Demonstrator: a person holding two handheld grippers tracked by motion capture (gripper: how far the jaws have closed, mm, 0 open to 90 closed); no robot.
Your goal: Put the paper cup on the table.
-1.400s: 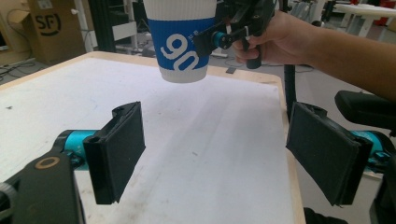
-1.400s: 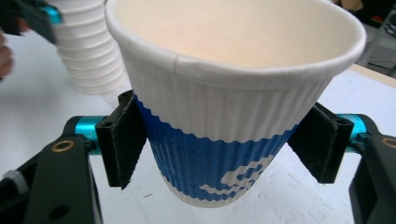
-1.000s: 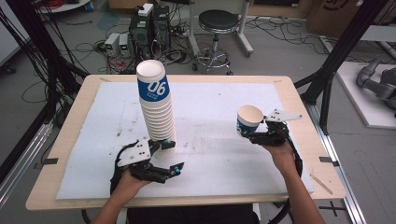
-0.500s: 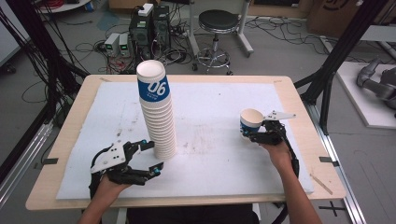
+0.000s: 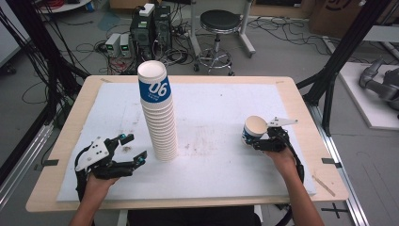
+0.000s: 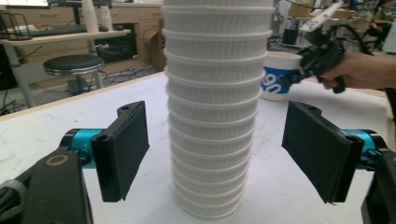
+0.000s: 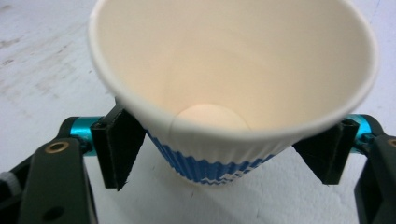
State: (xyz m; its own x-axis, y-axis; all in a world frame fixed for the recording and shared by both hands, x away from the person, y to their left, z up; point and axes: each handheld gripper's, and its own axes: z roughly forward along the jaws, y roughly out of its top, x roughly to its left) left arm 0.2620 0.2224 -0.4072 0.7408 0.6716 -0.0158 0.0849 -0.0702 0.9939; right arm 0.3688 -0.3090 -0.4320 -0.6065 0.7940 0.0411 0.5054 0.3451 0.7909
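white foam sheet (image 5: 221, 117) covers the wooden table (image 5: 306, 117). tall stack of paper cups (image 5: 159, 120) stands upright left of centre, top cup marked 06. left gripper (image 5: 133, 147) sits just beside the stack's base, jaws spread wide and just opening further, pads clear of the cups on both sides. right gripper (image 5: 252, 140) at the sheet's right, jaws just opening, a single blue-and-white cup (image 5: 254, 129) between them, slight gaps at the pads; cup upright on the sheet.

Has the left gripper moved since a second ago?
Yes. The left gripper has drawn back from the cup stack, leftward toward the table's near-left edge; its jaws, just opening, stand clear of the stack.
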